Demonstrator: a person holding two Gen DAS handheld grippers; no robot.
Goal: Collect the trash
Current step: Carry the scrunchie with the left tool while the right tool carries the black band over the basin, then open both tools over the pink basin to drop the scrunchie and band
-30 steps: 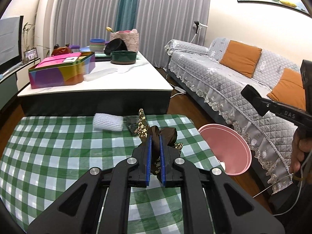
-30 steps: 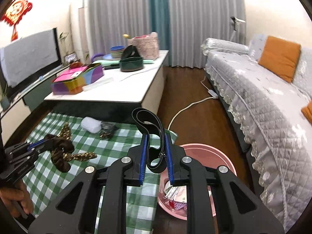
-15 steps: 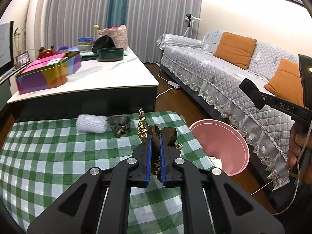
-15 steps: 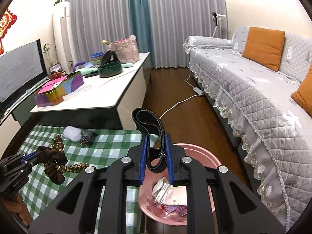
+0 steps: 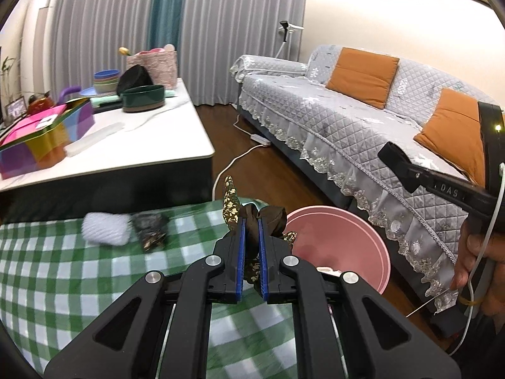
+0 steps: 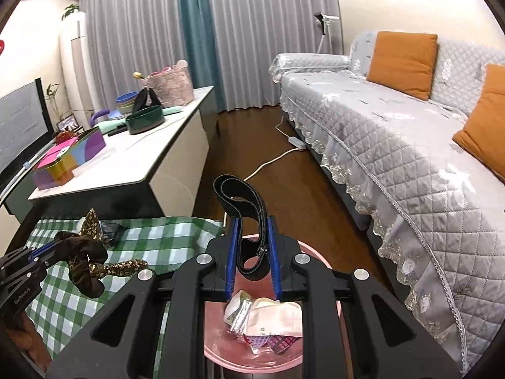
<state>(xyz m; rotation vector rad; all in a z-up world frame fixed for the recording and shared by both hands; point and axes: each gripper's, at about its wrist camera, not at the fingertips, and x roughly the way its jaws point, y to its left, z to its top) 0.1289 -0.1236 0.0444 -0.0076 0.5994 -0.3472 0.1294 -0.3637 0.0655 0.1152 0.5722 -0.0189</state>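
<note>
Left wrist view:
Left gripper: jaws clamped on a brown scrunchie with a gold-patterned tail, held above the checked tablecloth.
Pink bin: just past the table's edge, on the floor.
On the cloth: a white foam net touching a dark crumpled wrapper, blurred, so its kind is uncertain.

Right wrist view:
Right gripper: jaws partly closed, gripping a black zippered band directly over the pink bin.
Bin contents: crumpled wrappers.
</note>
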